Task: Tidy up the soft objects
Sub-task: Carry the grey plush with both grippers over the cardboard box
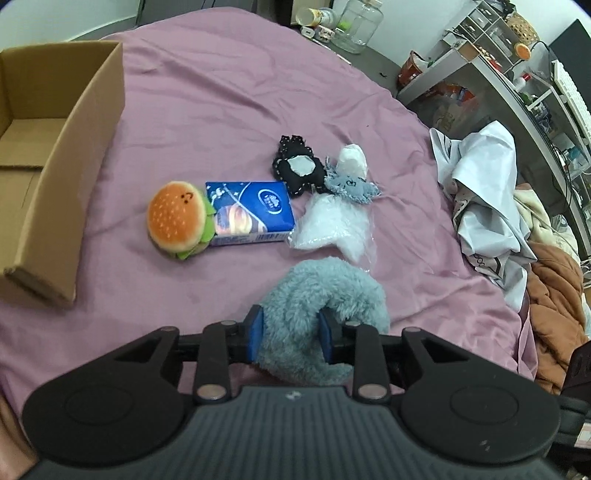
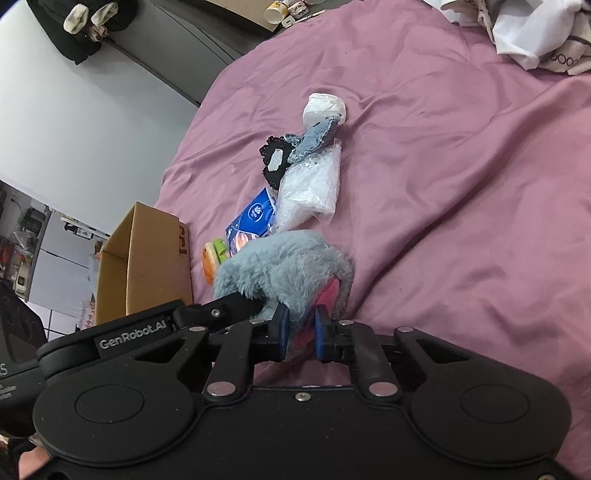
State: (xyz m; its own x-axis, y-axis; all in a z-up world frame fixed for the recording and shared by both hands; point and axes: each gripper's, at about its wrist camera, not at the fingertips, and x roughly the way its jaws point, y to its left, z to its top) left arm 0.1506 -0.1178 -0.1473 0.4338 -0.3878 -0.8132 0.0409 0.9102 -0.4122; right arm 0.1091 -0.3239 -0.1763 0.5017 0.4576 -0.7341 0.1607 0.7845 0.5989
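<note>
A fluffy grey-blue plush piece (image 1: 325, 295) with a pink lining (image 2: 328, 295) lies bunched on the pink bedsheet. My left gripper (image 1: 290, 332) is shut on one end of it. In the right wrist view my right gripper (image 2: 301, 330) is shut on its other, pink-lined end, and the left gripper's black finger (image 2: 229, 308) reaches in from the left. Beyond it lie a burger plush (image 1: 177, 219), a blue tissue pack (image 1: 247, 212), a clear bag of white stuffing (image 1: 332, 221), a black stitched plush (image 1: 297, 168) and a small grey knitted piece (image 1: 351, 186).
An open cardboard box (image 1: 85, 147) stands on the bed at the left. Crumpled white and brown bedding (image 1: 491, 206) is piled on the right. A cluttered desk and shelves (image 1: 491, 55) stand beyond the bed's far edge, and a glass jar (image 1: 358, 26) stands behind.
</note>
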